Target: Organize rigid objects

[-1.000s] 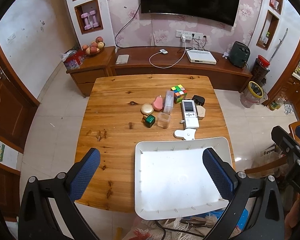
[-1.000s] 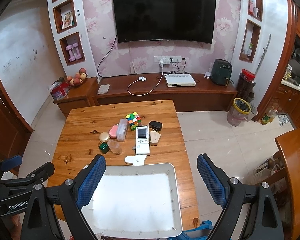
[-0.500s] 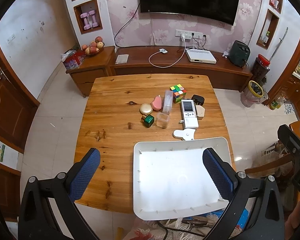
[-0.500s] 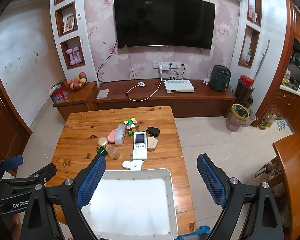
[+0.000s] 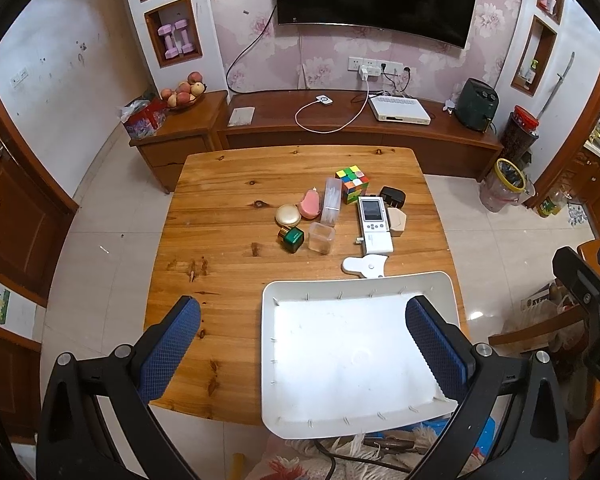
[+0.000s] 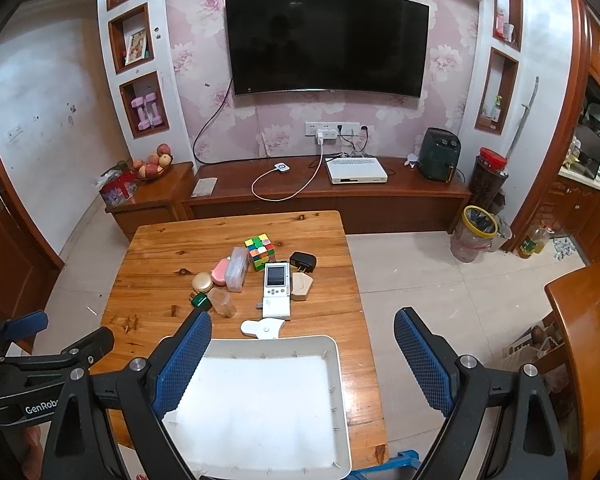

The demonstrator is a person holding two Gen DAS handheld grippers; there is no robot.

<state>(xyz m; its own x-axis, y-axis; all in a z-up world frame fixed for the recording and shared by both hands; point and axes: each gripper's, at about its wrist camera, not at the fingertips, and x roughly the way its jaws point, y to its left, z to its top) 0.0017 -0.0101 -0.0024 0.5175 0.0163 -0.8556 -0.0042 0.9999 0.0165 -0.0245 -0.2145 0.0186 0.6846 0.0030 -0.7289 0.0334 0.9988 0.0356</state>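
A white tray (image 5: pixel 446 282) (image 6: pixel 336 346) lies empty at the near edge of the wooden table (image 5: pixel 228 184) (image 6: pixel 160 240). Beyond it sits a cluster of small objects: a Rubik's cube (image 5: pixel 352 183) (image 6: pixel 260 251), a white handheld device (image 5: pixel 374 224) (image 6: pixel 276 290), a black charger (image 5: pixel 392 196) (image 6: pixel 303 262), a beige box (image 5: pixel 396 221), a clear box (image 5: pixel 331 201), a clear cup (image 5: pixel 321 237), a pink case (image 5: pixel 310 204), a gold compact (image 5: pixel 288 215), a green jar (image 5: pixel 291 238) and a flat white piece (image 5: pixel 364 265) (image 6: pixel 262 328). My left gripper (image 5: pixel 300 312) and right gripper (image 6: pixel 302 334) are both open, empty, high above the tray.
A low wooden TV cabinet (image 6: pixel 324 196) with a white set-top box (image 6: pixel 356 170) and a cable stands behind the table. A bin (image 6: pixel 474 234) stands on the floor to the right. Another wooden table's edge (image 6: pixel 576 320) is at far right.
The right gripper has risen and pulled back, so the table looks smaller and lower in its view. The left gripper has shifted only slightly. Both stay open.
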